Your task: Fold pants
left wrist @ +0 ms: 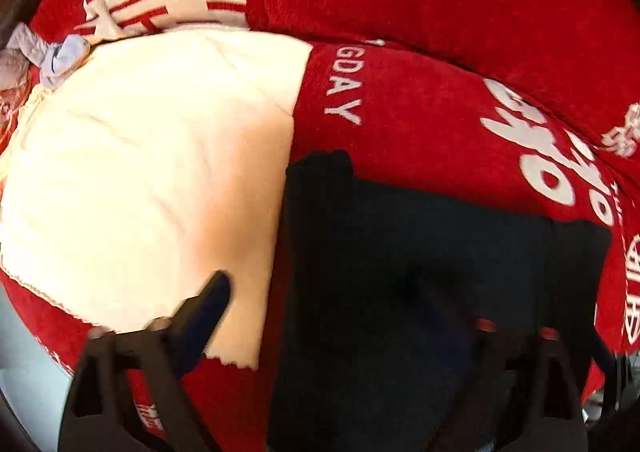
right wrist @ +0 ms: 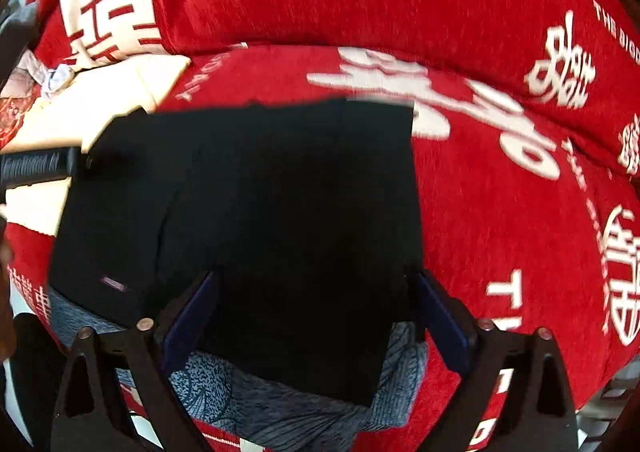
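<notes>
While the black pants (right wrist: pixel 256 204) lie folded into a flat dark rectangle on the red blanket (right wrist: pixel 500 244), we hold both tools wide open and empty: our right gripper (right wrist: pixel 316 292) straddles the near edge, our left gripper (left wrist: pixel 320 292) hovers at the left side. A careless pinch could drag the soft layers apart. Near us, a blue patterned cloth (right wrist: pixel 280 408) peeks out; a cream quilted pad (left wrist: pixel 152 172) lies left.
</notes>
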Tool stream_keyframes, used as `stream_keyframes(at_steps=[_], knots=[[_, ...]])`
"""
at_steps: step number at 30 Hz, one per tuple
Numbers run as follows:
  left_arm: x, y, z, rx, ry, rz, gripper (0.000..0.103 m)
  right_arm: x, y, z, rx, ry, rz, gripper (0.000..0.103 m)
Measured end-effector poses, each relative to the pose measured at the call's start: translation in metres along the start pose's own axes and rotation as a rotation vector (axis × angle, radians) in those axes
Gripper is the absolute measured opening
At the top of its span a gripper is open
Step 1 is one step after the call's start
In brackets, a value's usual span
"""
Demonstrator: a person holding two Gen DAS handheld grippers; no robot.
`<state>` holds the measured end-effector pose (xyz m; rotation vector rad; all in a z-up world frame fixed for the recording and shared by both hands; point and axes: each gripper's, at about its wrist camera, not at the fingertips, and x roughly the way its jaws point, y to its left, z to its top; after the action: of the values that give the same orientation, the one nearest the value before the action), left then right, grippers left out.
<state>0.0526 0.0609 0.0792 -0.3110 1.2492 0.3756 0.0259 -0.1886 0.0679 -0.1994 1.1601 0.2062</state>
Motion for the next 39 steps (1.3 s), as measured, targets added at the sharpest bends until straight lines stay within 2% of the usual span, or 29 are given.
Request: stream_keyframes(at_steps=[3,6,12,17,30,39], knots=[[0.007,-0.008,0.0,0.033,0.001,0.009,0.103,0.003,-0.006,-0.001,0.019,0.009,0.021,0.102],[-0.01,-0.007,-0.005,0.055,-0.016,0.011,0.103,-0.004,-0.007,-0.001,0.019,0.018,0.006,0.103],[-0.049,-0.001,-0.046,0.125,-0.096,-0.031,0.103,-0.046,0.0,-0.018,-0.012,-0.06,0.005,0.103],[-0.063,0.0,-0.073,0.14,-0.129,-0.022,0.103,-0.057,0.005,-0.023,-0.013,-0.058,0.006,0.103],[-0.076,0.0,-0.108,0.17,-0.144,-0.015,0.103,-0.062,0.005,-0.039,0.065,-0.013,-0.035,0.103],[-0.075,0.002,-0.127,0.167,-0.129,-0.036,0.103,-0.066,0.011,-0.048,0.081,0.006,-0.055,0.103]])
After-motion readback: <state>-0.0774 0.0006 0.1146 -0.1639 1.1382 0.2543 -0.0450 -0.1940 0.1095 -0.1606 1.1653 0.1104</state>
